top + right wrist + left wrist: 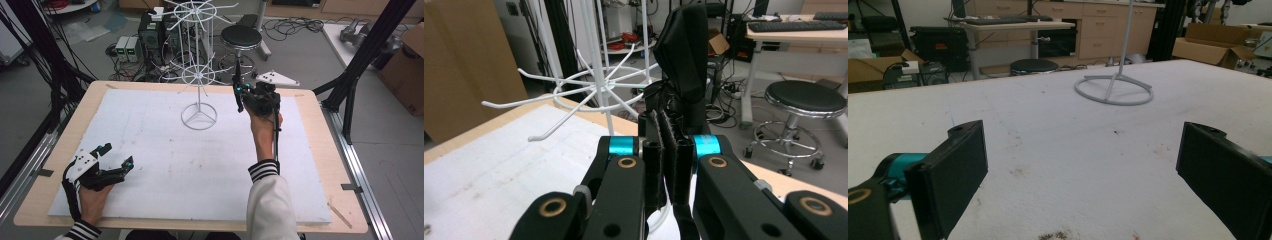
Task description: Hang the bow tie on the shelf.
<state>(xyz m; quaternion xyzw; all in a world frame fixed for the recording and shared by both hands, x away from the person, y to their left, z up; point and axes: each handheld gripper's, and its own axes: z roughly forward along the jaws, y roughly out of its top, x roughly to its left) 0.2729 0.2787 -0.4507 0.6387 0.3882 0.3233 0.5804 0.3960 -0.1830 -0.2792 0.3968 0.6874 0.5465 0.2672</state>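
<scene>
Right gripper (667,165) jaws pinch black strap (684,60), perhaps fabric; white wire rack (596,90) near; left gripper (116,156) jaws spread.

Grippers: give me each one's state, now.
Left gripper: open, holding nothing.
Right gripper: shut on a black strap.

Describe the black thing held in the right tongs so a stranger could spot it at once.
Start at the white wire rack standing at the far middle of the table. Just right of it, the right tongs are raised and shut on a black strap. It is the soft, folded dark piece sticking up between their pads.
</scene>
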